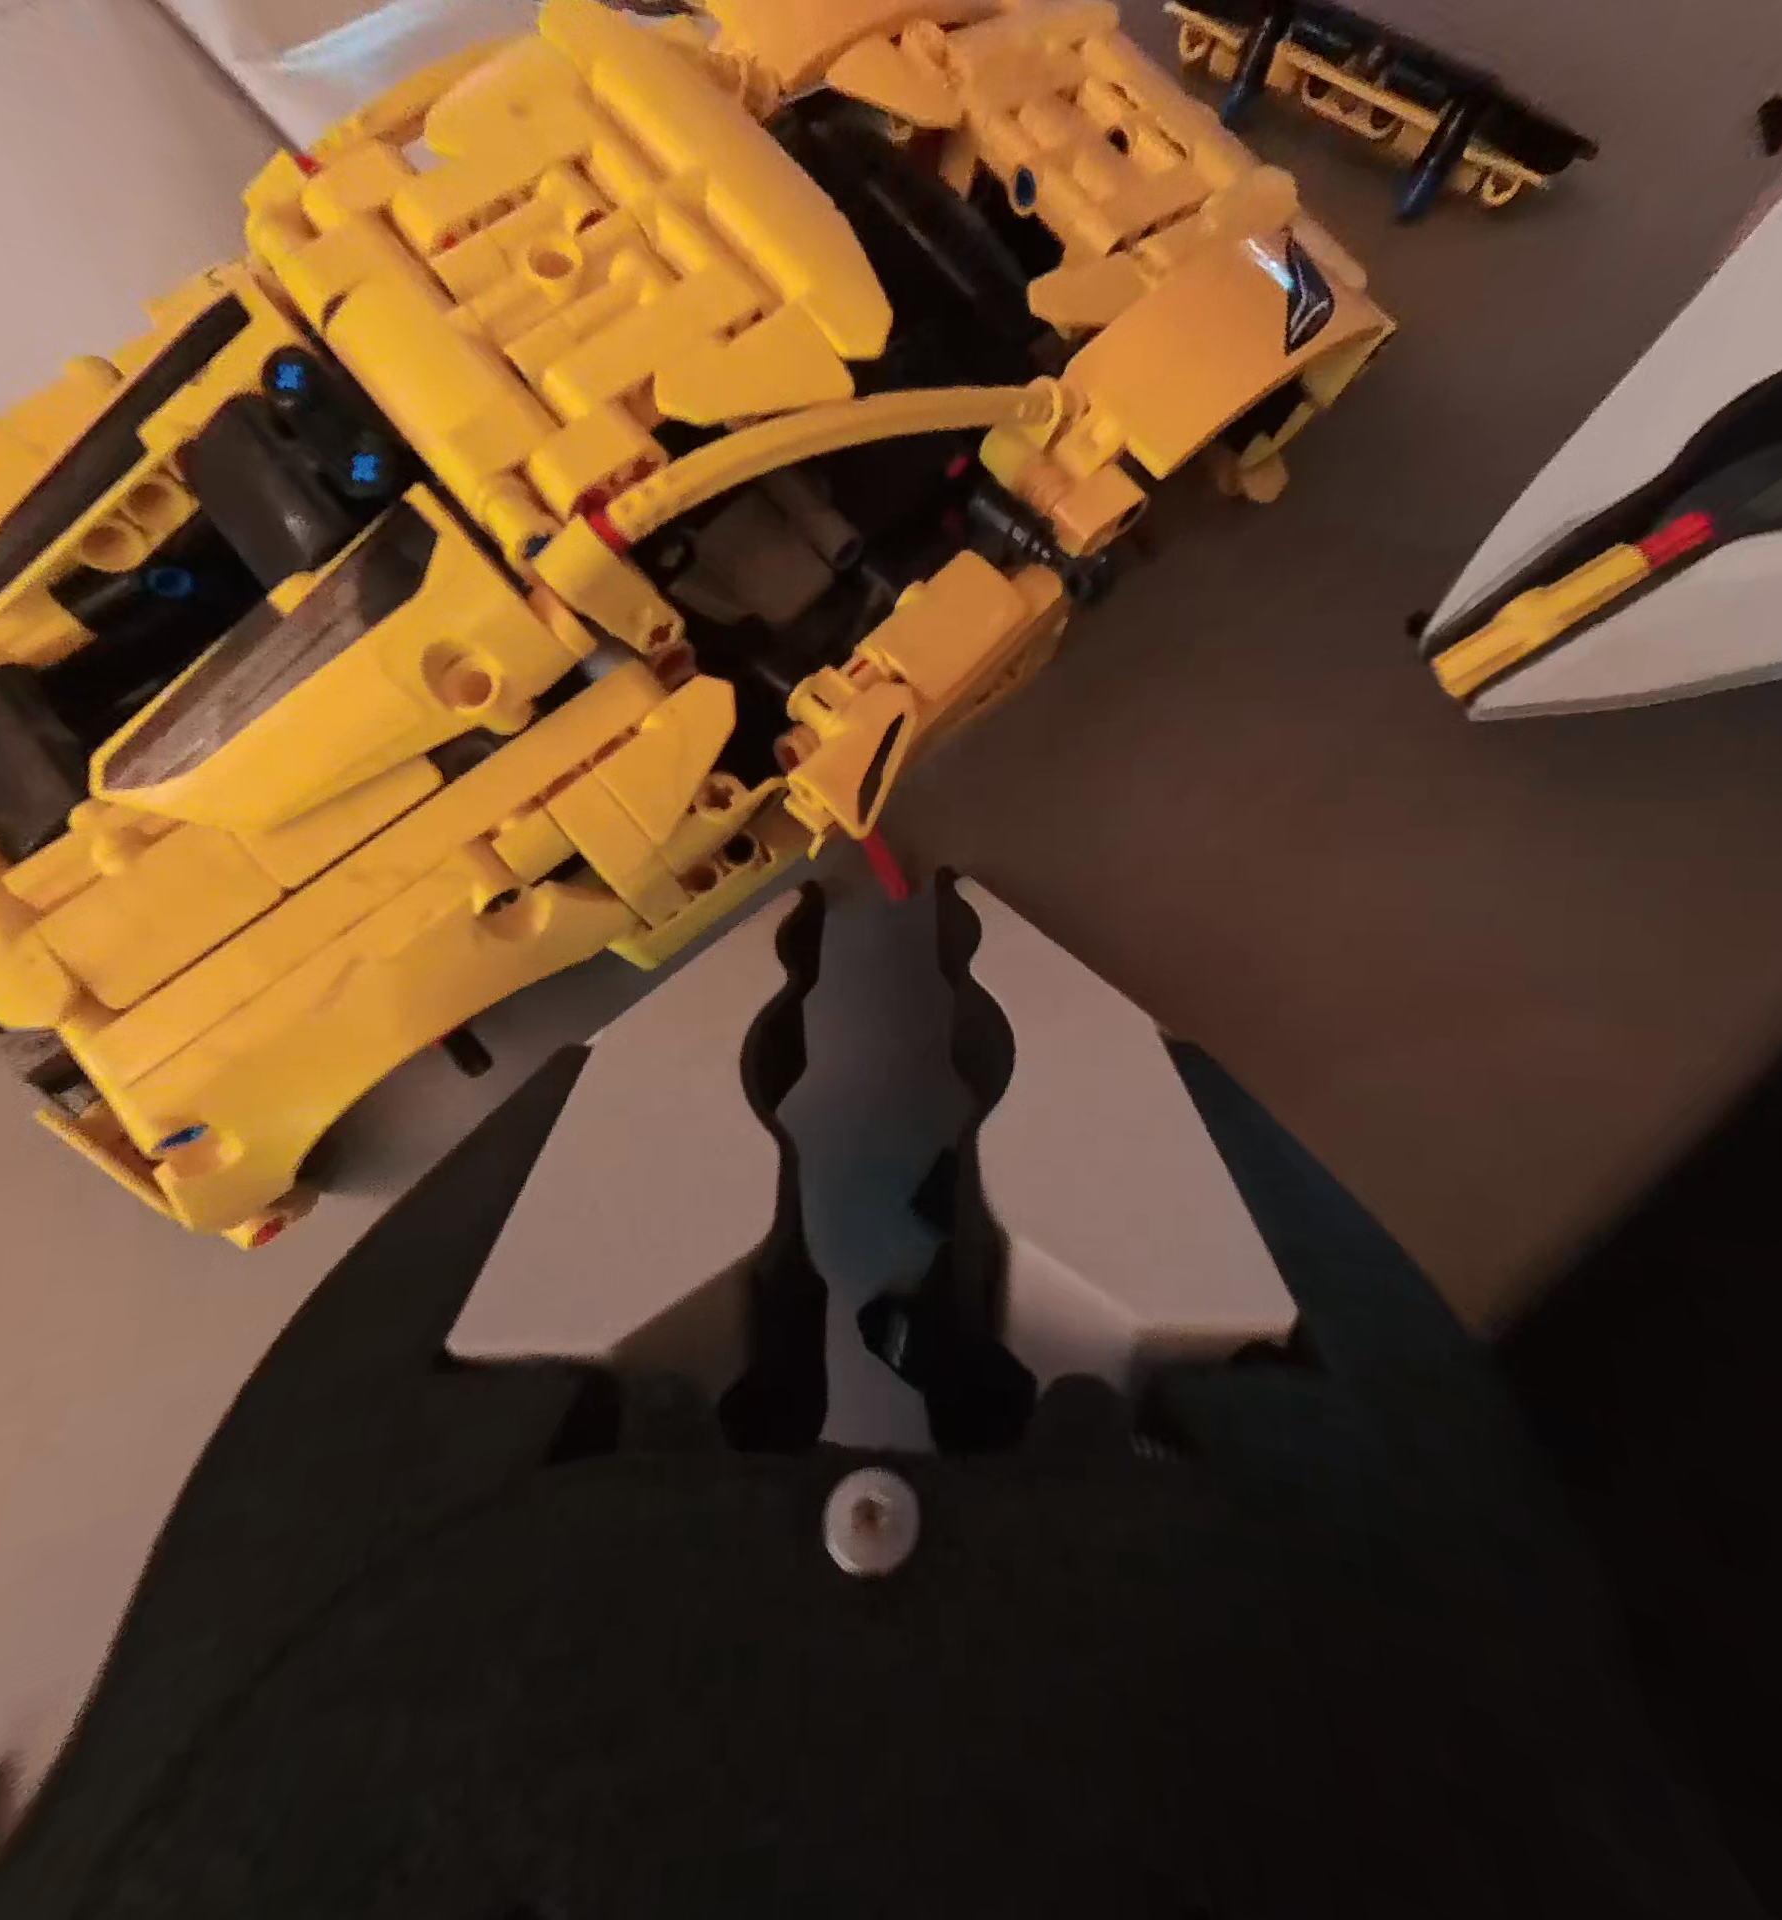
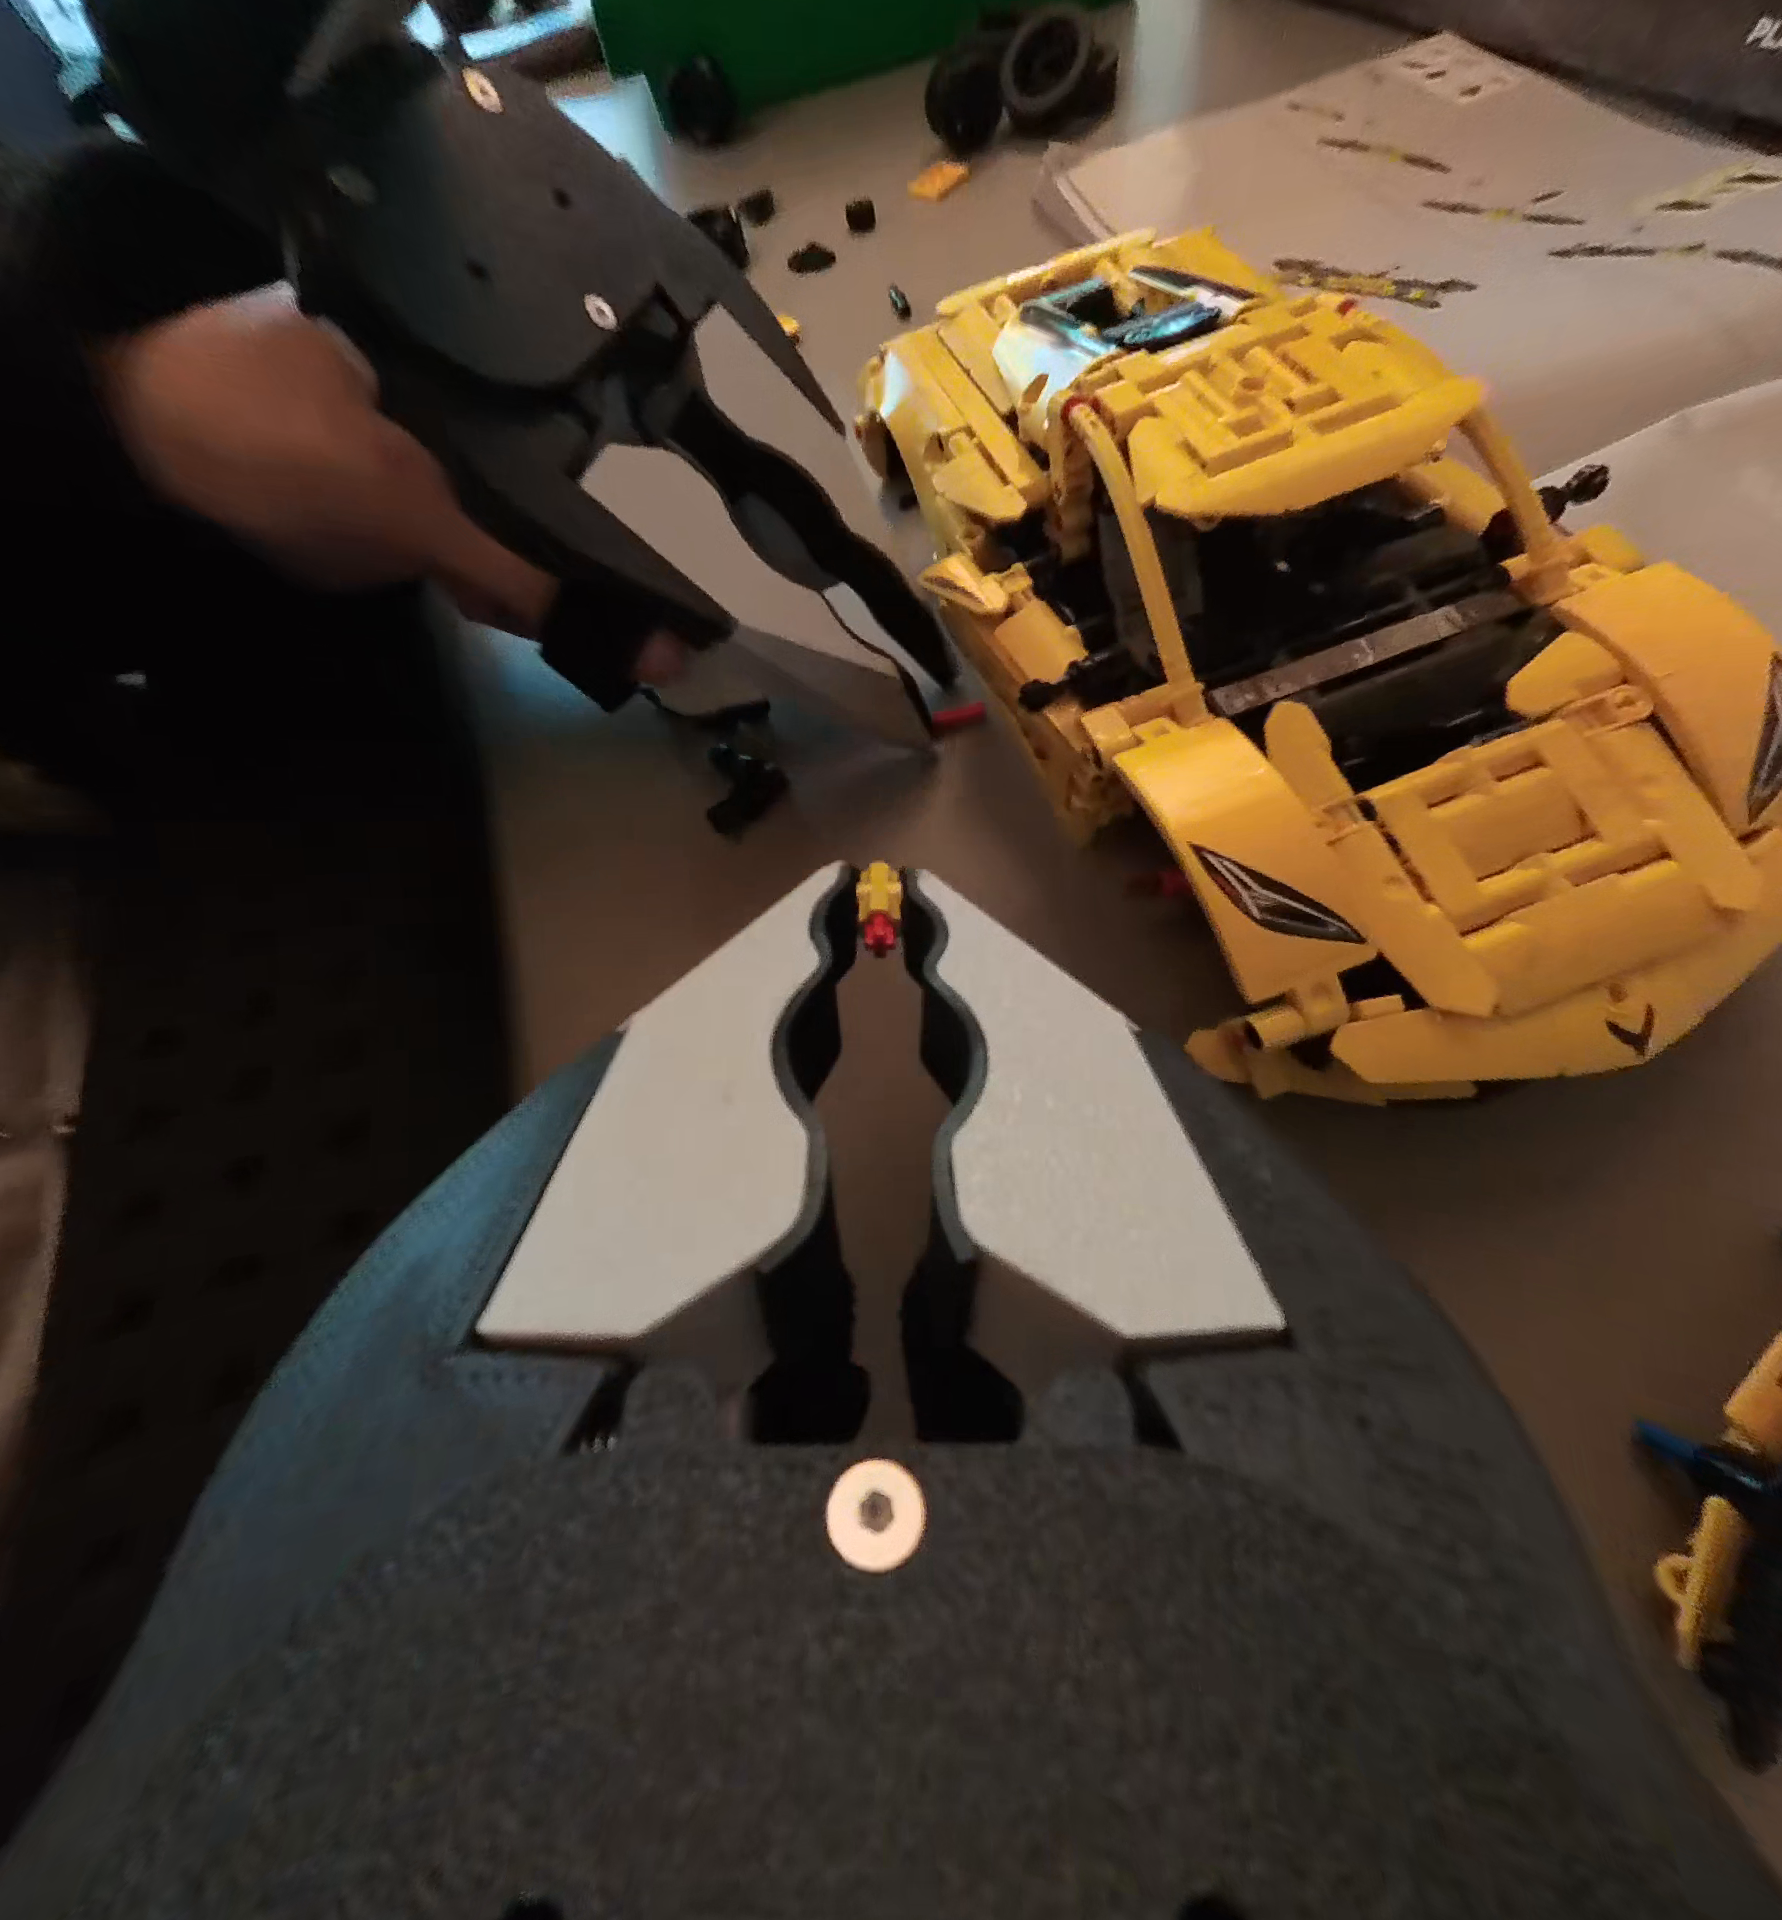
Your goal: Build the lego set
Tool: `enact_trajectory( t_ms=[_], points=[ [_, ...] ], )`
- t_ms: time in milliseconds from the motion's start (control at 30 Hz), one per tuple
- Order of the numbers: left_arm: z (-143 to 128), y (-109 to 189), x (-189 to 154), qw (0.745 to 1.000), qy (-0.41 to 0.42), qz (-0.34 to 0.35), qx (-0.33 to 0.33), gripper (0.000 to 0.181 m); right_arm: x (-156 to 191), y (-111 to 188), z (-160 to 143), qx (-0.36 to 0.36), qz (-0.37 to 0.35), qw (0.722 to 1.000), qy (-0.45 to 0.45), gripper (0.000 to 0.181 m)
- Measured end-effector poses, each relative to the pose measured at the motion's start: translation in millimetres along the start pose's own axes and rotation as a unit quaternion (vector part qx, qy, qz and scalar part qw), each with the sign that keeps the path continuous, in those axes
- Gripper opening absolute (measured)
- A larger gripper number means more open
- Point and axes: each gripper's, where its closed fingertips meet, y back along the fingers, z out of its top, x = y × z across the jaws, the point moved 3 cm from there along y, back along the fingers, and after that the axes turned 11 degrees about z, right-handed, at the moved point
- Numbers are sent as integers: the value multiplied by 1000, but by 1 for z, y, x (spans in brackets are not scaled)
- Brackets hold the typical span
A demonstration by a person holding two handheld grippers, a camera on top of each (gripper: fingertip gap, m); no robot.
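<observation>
Yellow car [image 2: 1365, 665] sits on the worktop [image 2: 1230, 1247], mostly built: body, roof and hood on, no wheels fitted that I can see. Loose tyres [image 2: 1022, 73] lie at the far edge by a green box [image 2: 793, 42], small black bits scattered near them. Manual [image 2: 1438, 177] lies open behind the car.

Right gripper [image 2: 879, 904]: jaws nearly closed, pinching a small yellow piece [image 2: 878, 891] with a red pin [image 2: 878, 932] sticking out of it. Held clear of the car, off its front corner.

Left gripper [image 1: 882, 899]: jaws narrowly apart, tips right at the car's side by the door area. A red axle [image 1: 885, 864] sits at the tips; from the right view it looks to be in or just beside the tips, close to the worktop. Can't tell if it's actually clamped.

Another yellow-and-black sub-assembly [image 2: 1760, 1455] lies apart at the right, a second one [image 1: 1375, 94] beyond the car.

My read: mid small-part step on the car's side, wheels yet to come. Next move probably needs the yellow piece lined up with the red axle or a hole in the side. Tight tolerance, so the left should steady things while the right pushes straight in. Risk: the pin twists in the grip or the car slides.
</observation>
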Motion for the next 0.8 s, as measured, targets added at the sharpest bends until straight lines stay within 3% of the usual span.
enact_trajectory(
  t_ms=[100,167,333,367,433,533,667,800],
  points=[
    [4,-4,-3,1000,-18,4,-3,18,0,3,3,-20,12,1000,-13,8],
    [5,-6,-7,1000,-22,-9,-9,4,2,3,4,-22,19,999,-12,8],
    [4,-2,-12,994,-98,-26,-33,3,0,3,6,-34,18,999,-24,8],
    [6,3,-17,991,-114,-44,-60,3,-1,4,9,-49,21,998,-35,8],
    [25,29,-34,968,-138,-106,-179,3,-2,8,18,-91,33,994,-59,8],
    [49,68,-45,931,-76,-206,-293,3,5,10,29,-136,81,983,-89,8],
    [55,84,-48,906,-25,-278,-319,3,21,20,52,-202,130,968,-70,7],
    [59,92,-47,889,13,-318,-328,3,26,20,56,-208,143,965,-66,7]
  ],
)
